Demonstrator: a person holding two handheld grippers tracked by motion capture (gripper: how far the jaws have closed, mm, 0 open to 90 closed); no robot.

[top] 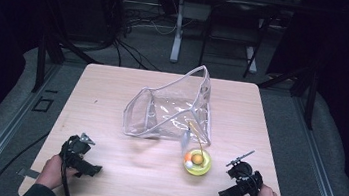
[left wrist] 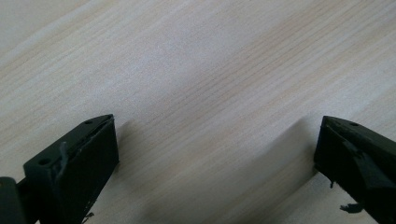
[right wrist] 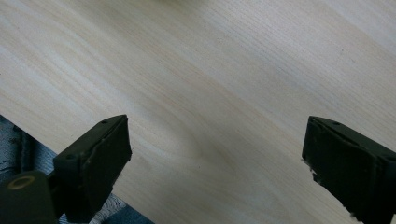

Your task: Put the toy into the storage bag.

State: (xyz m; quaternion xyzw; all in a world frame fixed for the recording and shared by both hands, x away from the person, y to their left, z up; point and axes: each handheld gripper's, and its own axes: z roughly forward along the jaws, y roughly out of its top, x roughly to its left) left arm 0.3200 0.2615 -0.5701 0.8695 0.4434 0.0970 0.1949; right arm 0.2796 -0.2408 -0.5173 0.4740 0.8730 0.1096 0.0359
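A clear plastic pouch (top: pixel 171 108) with white trim stands open-mouthed in the middle of the light wooden table (top: pixel 109 82). Just in front of its right corner sits a small yellow round dish (top: pixel 198 163) holding an orange ball (top: pixel 197 158) and a small white ball (top: pixel 188 164); a thin stick (top: pixel 195 134) leans up from it. My left gripper (top: pixel 84 165) (left wrist: pixel 215 125) rests near the front left corner, open, with bare wood between its jaws. My right gripper (top: pixel 234 188) (right wrist: pixel 215 125) is near the front right corner, also open over bare wood.
The table's front edge (right wrist: pixel 70 140) runs close under the right gripper, with grey-blue cloth (right wrist: pixel 18 140) below it. Behind the table are black frame posts (top: pixel 41 61), loose cables (top: pixel 128 47) on the floor and a white stand leg (top: pixel 178 28).
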